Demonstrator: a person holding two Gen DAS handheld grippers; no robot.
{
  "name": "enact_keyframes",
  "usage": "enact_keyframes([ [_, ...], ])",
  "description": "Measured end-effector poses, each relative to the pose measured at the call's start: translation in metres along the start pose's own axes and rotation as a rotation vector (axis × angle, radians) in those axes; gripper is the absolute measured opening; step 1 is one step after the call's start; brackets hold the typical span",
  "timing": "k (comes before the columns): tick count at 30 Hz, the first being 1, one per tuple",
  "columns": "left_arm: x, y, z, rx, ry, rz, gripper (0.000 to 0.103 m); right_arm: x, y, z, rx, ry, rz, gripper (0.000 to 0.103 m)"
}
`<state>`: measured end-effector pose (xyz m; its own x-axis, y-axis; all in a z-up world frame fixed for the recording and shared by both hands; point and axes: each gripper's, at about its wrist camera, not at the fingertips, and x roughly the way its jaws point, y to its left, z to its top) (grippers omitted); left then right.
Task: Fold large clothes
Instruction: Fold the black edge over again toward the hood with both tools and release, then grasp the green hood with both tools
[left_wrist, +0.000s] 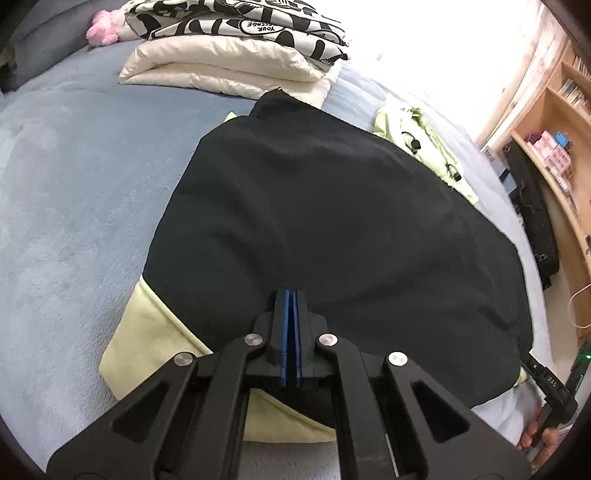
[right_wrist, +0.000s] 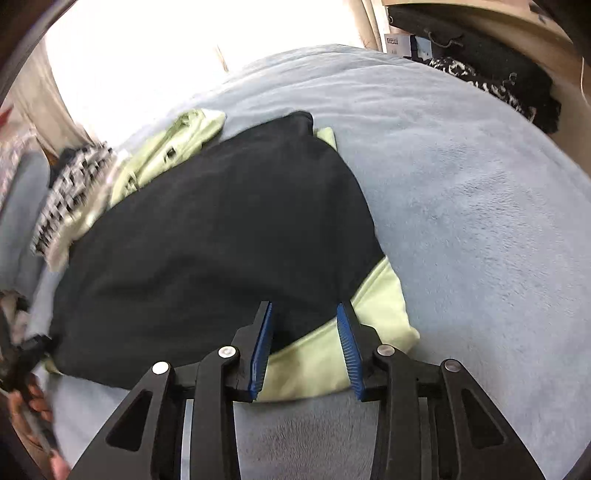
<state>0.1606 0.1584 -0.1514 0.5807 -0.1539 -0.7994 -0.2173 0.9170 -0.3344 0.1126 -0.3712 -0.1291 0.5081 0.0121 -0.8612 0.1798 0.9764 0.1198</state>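
The left gripper (left_wrist: 290, 295) has its jaws closed, the two blue pads pressed flat together with only a thin dark line between them. The tips sit at the near hem of the black garment (left_wrist: 332, 206); whether a fold of that cloth is pinched between the pads cannot be told, as the tips merge with the dark fabric.

The right gripper (right_wrist: 306, 308) has its jaws partly open, with a clear gap between the blue pads. In that gap lies the near edge of the black garment (right_wrist: 221, 229), and just behind it the light green garment (right_wrist: 376, 314) underneath. The pads do not press on either cloth.

Ahead of both pairs of jaws the black garment lies spread over the light green garment (left_wrist: 147, 332), which shows as a pale band at the near corners and again beyond the far edge, where cords and toggles are visible. Both rest on the blue-grey bed cover (left_wrist: 74, 184).

Further out from the left jaws, past the black cloth, is a folded cream quilt (left_wrist: 229, 66) with a black-and-white printed cloth (left_wrist: 240, 22) stacked on it. Off to the right of those jaws stands a wooden shelf (left_wrist: 554, 122). A hand (left_wrist: 539, 435) shows at the lower right edge of the left view.
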Motion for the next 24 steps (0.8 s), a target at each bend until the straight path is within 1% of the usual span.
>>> enact_keyframes([
  [2,0.003,-0.005,0.005,0.000,0.019,0.029,0.002,-0.001,0.003,-0.003,-0.022,0.000,-0.006,0.046],
  [3,0.001,-0.008,0.006,0.009,0.025,0.048,0.002,-0.001,0.007,-0.004,-0.027,0.003,0.003,0.053],
  [4,-0.003,-0.013,0.006,0.024,0.026,0.069,0.003,0.001,0.007,-0.006,-0.027,0.004,0.007,0.055],
  [5,-0.006,-0.015,0.006,0.035,0.026,0.077,0.004,0.001,0.006,-0.006,-0.026,0.004,0.007,0.056],
  [6,-0.009,-0.016,0.006,0.042,0.026,0.081,0.009,-0.002,0.006,-0.008,-0.022,0.004,0.007,0.056],
  [7,-0.015,-0.019,0.006,0.049,0.023,0.082,0.017,-0.004,0.004,-0.009,-0.017,0.005,0.011,0.056],
  [8,-0.021,-0.020,0.005,0.051,0.017,0.083,0.021,-0.007,0.002,-0.010,-0.011,0.009,0.022,0.056],
  [9,-0.028,-0.022,0.004,0.055,0.001,0.085,0.028,-0.009,-0.003,-0.013,-0.007,0.011,0.031,0.056],
  [10,-0.033,-0.025,0.005,0.062,-0.014,0.090,0.032,-0.008,0.001,-0.012,-0.004,0.013,0.036,0.056],
  [11,-0.040,-0.028,0.006,0.079,-0.034,0.101,0.032,-0.007,0.004,-0.010,-0.005,0.014,0.044,0.056],
  [15,-0.059,-0.043,0.012,0.141,-0.079,0.129,0.033,-0.030,0.010,-0.012,-0.029,0.012,0.077,0.056],
  [18,-0.066,-0.056,0.022,0.178,-0.099,0.135,0.033,-0.042,0.020,0.002,-0.047,0.009,0.104,0.056],
  [21,-0.069,-0.072,0.036,0.221,-0.101,0.118,0.033,-0.053,0.033,0.028,-0.064,-0.004,0.133,0.056],
  [24,-0.063,-0.095,0.057,0.307,-0.112,0.123,0.033,-0.055,0.046,0.068,-0.095,-0.028,0.139,0.056],
])
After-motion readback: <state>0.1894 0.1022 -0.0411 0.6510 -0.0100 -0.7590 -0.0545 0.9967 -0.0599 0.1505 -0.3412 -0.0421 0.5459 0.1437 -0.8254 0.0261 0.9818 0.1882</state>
